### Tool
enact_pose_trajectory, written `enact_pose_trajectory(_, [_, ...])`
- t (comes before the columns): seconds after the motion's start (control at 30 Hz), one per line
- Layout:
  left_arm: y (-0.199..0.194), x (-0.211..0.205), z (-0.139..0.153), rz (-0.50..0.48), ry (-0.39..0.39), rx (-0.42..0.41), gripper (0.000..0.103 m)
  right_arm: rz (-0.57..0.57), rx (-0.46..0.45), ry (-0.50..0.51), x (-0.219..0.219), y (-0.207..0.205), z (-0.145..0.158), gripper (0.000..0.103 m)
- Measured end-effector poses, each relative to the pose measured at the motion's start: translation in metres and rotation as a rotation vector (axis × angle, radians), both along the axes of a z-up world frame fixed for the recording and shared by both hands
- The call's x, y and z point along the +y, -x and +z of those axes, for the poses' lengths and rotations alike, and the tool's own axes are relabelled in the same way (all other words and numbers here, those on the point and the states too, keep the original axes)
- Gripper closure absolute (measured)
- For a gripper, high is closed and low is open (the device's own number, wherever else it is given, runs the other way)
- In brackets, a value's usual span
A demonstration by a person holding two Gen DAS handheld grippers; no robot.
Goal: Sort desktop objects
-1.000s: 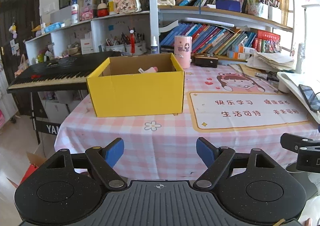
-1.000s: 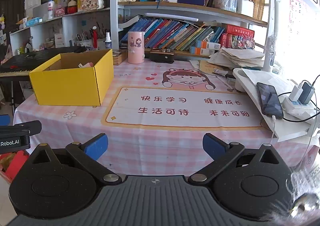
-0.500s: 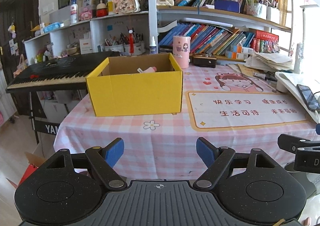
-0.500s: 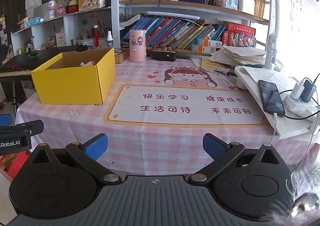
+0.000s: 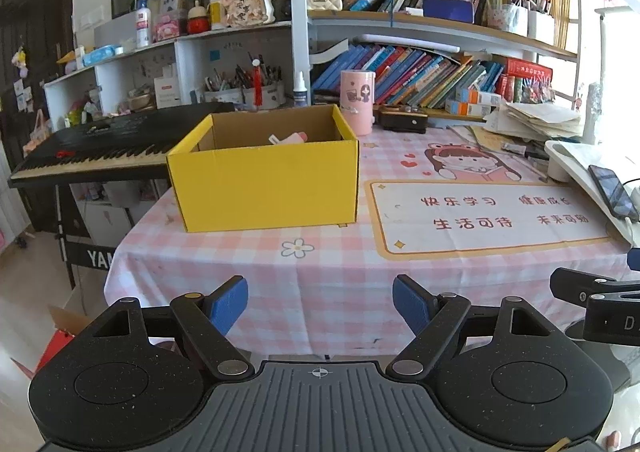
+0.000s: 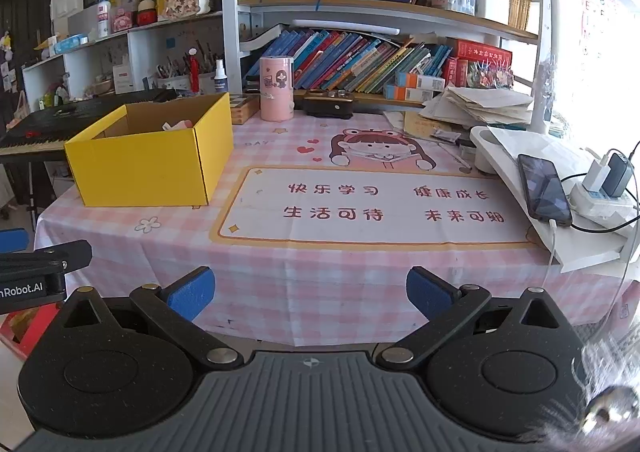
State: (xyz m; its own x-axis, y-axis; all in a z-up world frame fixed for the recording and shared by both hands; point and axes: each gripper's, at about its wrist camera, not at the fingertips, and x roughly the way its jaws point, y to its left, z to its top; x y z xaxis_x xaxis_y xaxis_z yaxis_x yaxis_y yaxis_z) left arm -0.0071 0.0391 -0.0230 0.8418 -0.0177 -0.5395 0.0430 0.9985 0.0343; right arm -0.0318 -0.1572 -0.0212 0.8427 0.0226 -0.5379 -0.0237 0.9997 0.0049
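A yellow cardboard box (image 5: 264, 184) (image 6: 148, 168) stands open on the left of the pink checked table (image 5: 320, 272) (image 6: 320, 268). A pink and white item (image 5: 288, 138) (image 6: 176, 125) lies inside it, mostly hidden by the wall. My left gripper (image 5: 320, 304) hangs open before the table's front edge, nothing between its blue pads. My right gripper (image 6: 311, 292) is open too, level with the front edge, empty. Each view shows part of the other gripper at its side edge.
A printed desk mat (image 6: 372, 204) covers the table's middle. A pink cup (image 6: 276, 88) and a dark case (image 6: 328, 104) stand at the back. A phone (image 6: 544, 190), chargers (image 6: 604, 180) and papers (image 6: 480, 104) crowd the right. A keyboard piano (image 5: 100, 152) stands left of the table.
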Motion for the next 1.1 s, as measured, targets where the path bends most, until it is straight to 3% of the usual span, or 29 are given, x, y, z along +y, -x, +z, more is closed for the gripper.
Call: enact_pose_trajectory(1.1, [0.0012,0.0006,-0.0024,0.014,0.024,0.036,0.014,0.015,0.023,-0.002,-0.0014,0.0012,-0.0006,0.0])
